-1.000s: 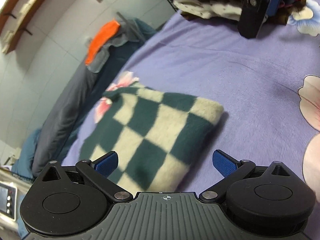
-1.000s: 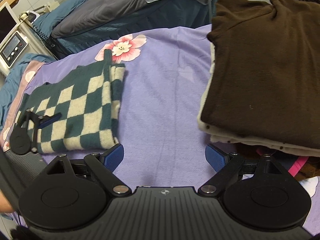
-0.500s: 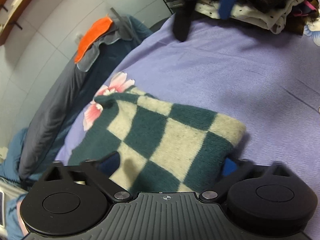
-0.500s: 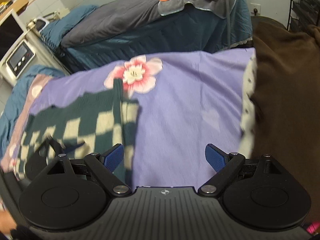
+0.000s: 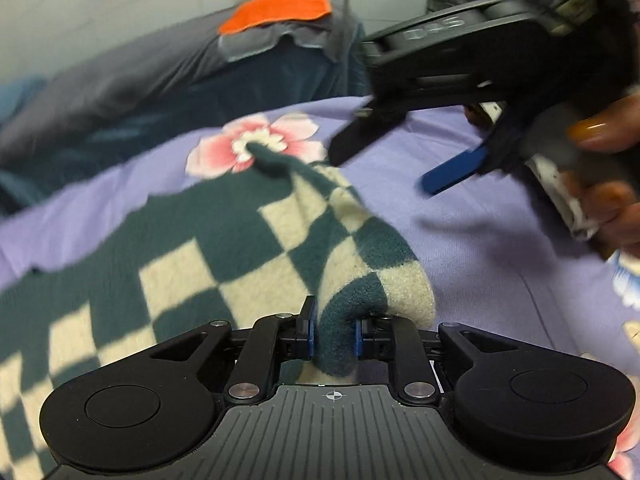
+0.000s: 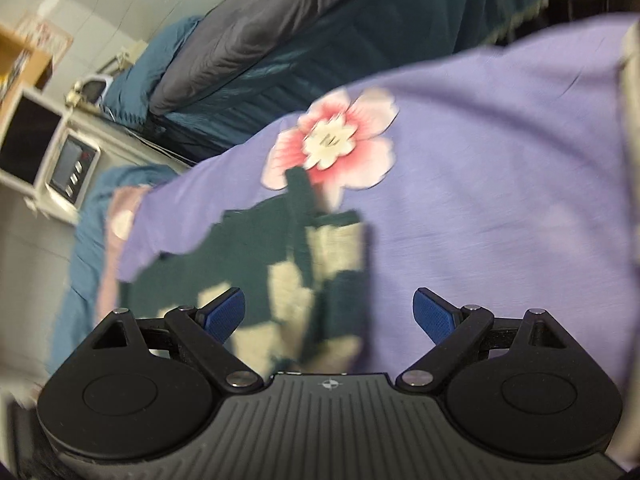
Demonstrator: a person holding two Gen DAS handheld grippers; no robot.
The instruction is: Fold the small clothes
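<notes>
A folded green-and-cream checked garment (image 5: 224,264) lies on the purple flowered bedsheet (image 5: 500,248). My left gripper (image 5: 335,338) is shut on the garment's near right corner, which bulges up between the blue pads. My right gripper (image 6: 329,312) is open and empty, hovering just above the garment's right edge (image 6: 320,280). In the left wrist view the right gripper (image 5: 404,160) comes in from the upper right, held by a hand, with its blue pad above the sheet just right of the garment.
A dark blue and grey bed (image 6: 280,52) with an orange cloth (image 5: 276,6) lies beyond the sheet. A white machine with a display (image 6: 68,164) stands at the left. A pale cloth edge (image 6: 630,128) shows at the far right.
My left gripper has closed on the garment's corner. My right gripper has swung left, away from the brown clothes pile, to hover over the checked garment.
</notes>
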